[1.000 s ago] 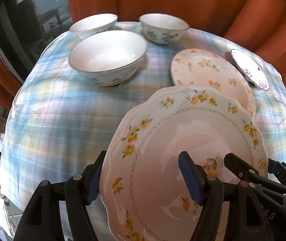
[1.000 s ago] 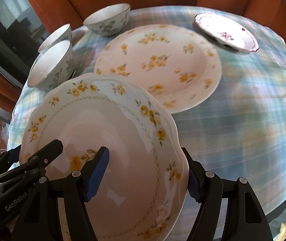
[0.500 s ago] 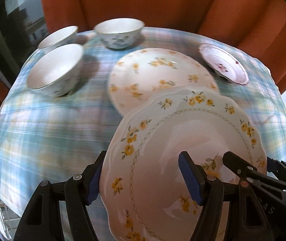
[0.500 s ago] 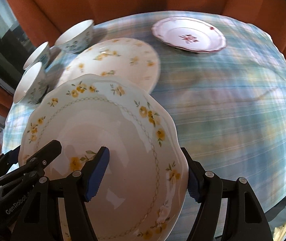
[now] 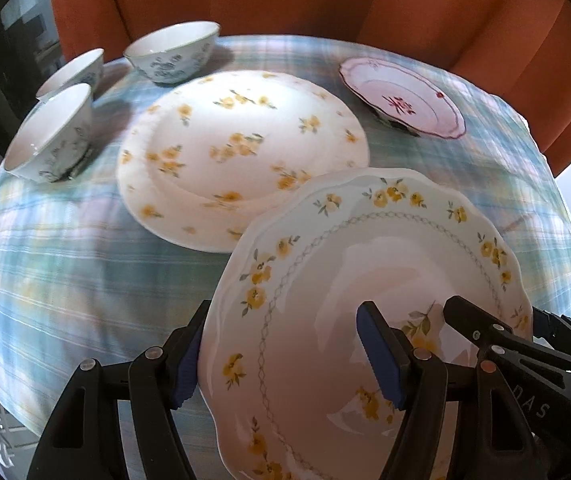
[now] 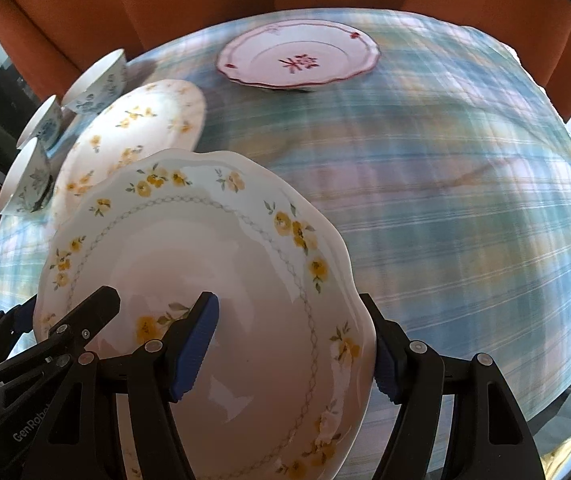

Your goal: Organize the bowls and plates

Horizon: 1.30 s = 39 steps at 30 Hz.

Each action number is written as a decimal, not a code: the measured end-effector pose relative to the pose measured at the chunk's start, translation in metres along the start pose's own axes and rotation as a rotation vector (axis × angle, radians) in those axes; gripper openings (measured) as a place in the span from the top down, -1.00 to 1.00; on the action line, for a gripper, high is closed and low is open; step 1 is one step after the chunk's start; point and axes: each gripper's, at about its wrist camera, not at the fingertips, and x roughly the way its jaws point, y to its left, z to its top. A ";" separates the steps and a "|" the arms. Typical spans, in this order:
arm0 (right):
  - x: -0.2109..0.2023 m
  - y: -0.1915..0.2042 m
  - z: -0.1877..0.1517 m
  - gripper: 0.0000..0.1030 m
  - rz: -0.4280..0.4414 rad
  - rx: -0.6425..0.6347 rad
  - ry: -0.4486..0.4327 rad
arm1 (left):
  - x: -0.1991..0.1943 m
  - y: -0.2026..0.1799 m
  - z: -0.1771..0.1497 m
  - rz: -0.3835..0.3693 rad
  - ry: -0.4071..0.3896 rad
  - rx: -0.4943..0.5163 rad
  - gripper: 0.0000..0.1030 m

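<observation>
glossy scalloped plate (image 5: 365,280) above soft plaid tablecloth (image 5: 65,260), near 3 bowls (image 5: 51,136).

Bowls (image 5: 57,136) left of plate (image 5: 241,152)
</observation>
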 end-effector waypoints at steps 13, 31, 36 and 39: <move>0.018 -0.043 0.002 -0.41 0.018 -0.024 0.056 | 0.026 -0.030 -0.009 0.028 0.076 -0.037 -0.39; 0.018 -0.054 0.008 -0.46 0.023 0.009 0.044 | 0.014 -0.025 -0.001 0.007 0.039 -0.025 -0.63; -0.007 -0.049 0.007 -0.62 -0.019 0.059 -0.041 | -0.001 -0.013 0.006 -0.015 -0.004 0.015 -0.84; -0.019 -0.037 0.005 -0.66 -0.043 0.085 -0.072 | -0.007 -0.003 0.009 -0.038 -0.017 0.048 -0.85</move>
